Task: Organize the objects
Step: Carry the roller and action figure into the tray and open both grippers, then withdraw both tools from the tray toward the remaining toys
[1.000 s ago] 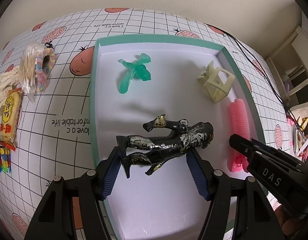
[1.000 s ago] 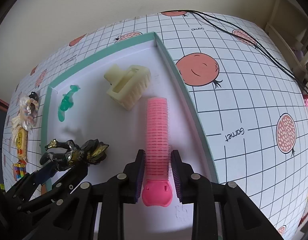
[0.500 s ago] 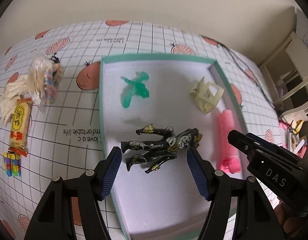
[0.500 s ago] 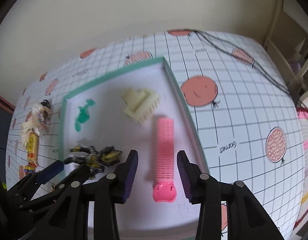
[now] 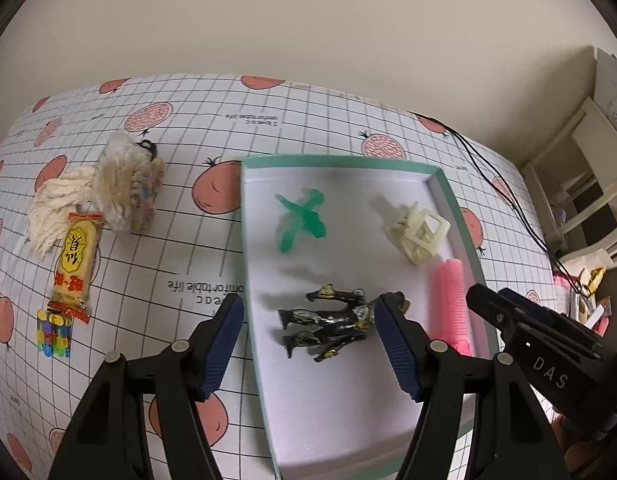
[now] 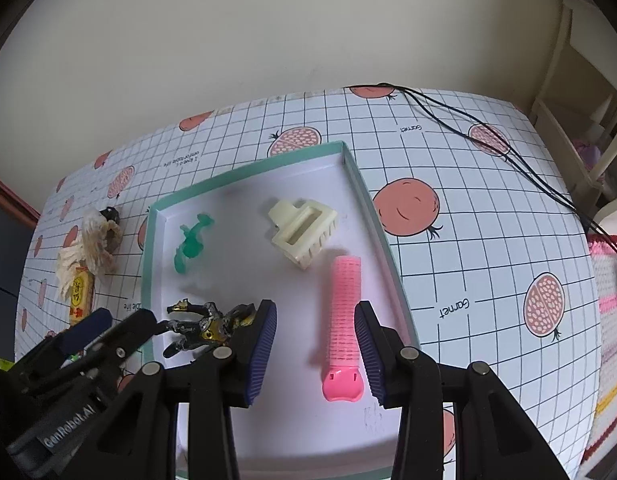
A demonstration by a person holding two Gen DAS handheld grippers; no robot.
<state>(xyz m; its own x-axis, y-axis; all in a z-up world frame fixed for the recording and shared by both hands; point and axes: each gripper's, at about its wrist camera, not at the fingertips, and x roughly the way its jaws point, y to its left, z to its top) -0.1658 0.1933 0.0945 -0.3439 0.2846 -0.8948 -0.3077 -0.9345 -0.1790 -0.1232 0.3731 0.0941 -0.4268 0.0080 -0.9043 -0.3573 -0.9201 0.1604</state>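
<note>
We saw left gripper (image 5: 310,338) spread wide, empty, above black-gold toy figure (image 5: 328,326) lying in shallow teal-rimmed white tray (image 5: 244,240). Right gripper (image 6: 314,344) likewise wide, empty, over pink ridged plastic hair roller (image 6: 343,312). Cream claw clip (image 6: 302,232) at 12 o'clock from roller, green plastic figurine (image 5: 302,222) at 12 from toy.

In your teal-rimmed white tray (image 5: 244,240), the green translucent figure (image 5: 300,220) lies far-left, the cream hair claw (image 5: 416,232) far-right, the pink hair roller (image 5: 452,300) along the right edge, and the black-and-gold action figure (image 5: 328,326) near-left.

A pomegranate-print gridded cloth (image 6: 488,248) is spread over the worktop; black cables (image 6: 488,144) are trailed across it at 2 o'clock
</note>
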